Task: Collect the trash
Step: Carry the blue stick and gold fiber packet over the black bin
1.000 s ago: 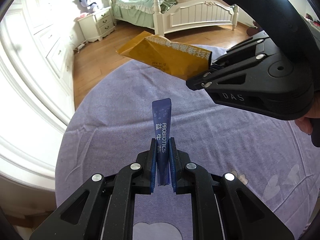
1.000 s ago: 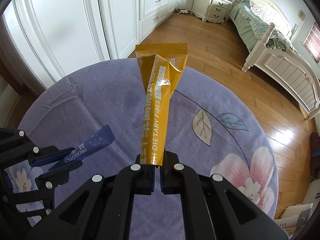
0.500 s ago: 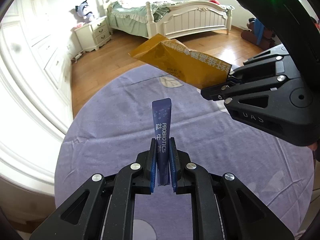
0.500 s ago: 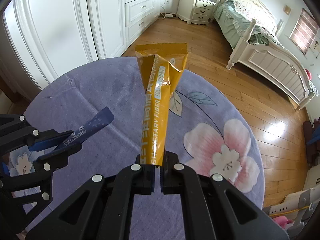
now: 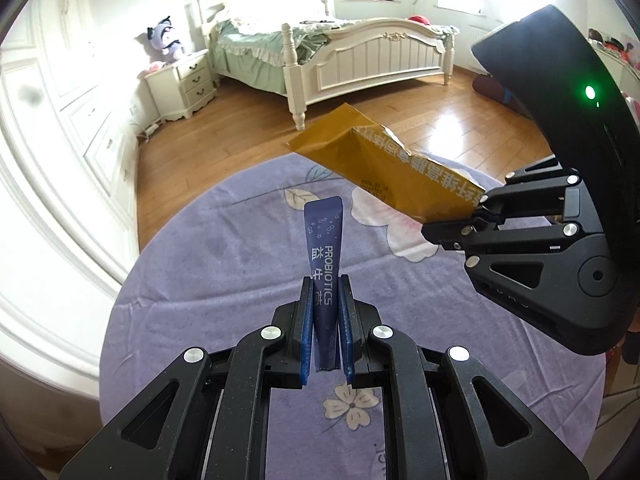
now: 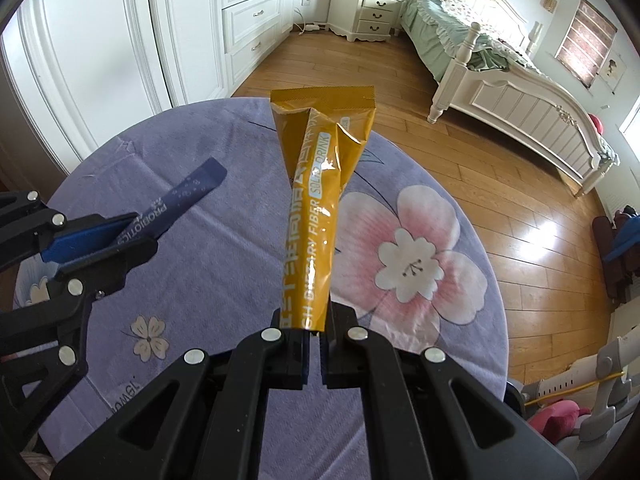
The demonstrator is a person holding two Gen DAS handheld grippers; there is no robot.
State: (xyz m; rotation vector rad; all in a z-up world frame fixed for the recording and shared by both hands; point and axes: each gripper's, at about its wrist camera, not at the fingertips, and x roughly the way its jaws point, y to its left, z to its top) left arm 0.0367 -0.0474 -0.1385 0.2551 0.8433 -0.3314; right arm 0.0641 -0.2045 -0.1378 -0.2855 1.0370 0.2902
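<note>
My left gripper (image 5: pixel 325 300) is shut on a narrow blue probiotics sachet (image 5: pixel 323 240), which sticks up and forward from between its blue pads. My right gripper (image 6: pixel 314 326) is shut on the lower end of a long yellow dietary fiber sachet (image 6: pixel 320 200) with a torn top. Both are held in the air above a round table with a purple flowered cloth (image 6: pixel 224 240). In the left wrist view the right gripper (image 5: pixel 468 220) comes in from the right holding the yellow sachet (image 5: pixel 384 168). In the right wrist view the left gripper (image 6: pixel 120 236) holds the blue sachet (image 6: pixel 188 196) at the left.
Wooden floor (image 5: pixel 240 128) surrounds the table. A white bed (image 5: pixel 352 60) and a nightstand (image 5: pixel 184 80) stand at the far side. White wardrobe drawers (image 6: pixel 252 12) line the wall. Grey and pink items (image 6: pixel 580 392) lie on the floor beside the table's right edge.
Both grippers have moved across the table toward its flowered side and risen a little, each still holding its sachet. More of the bed and room now shows.
</note>
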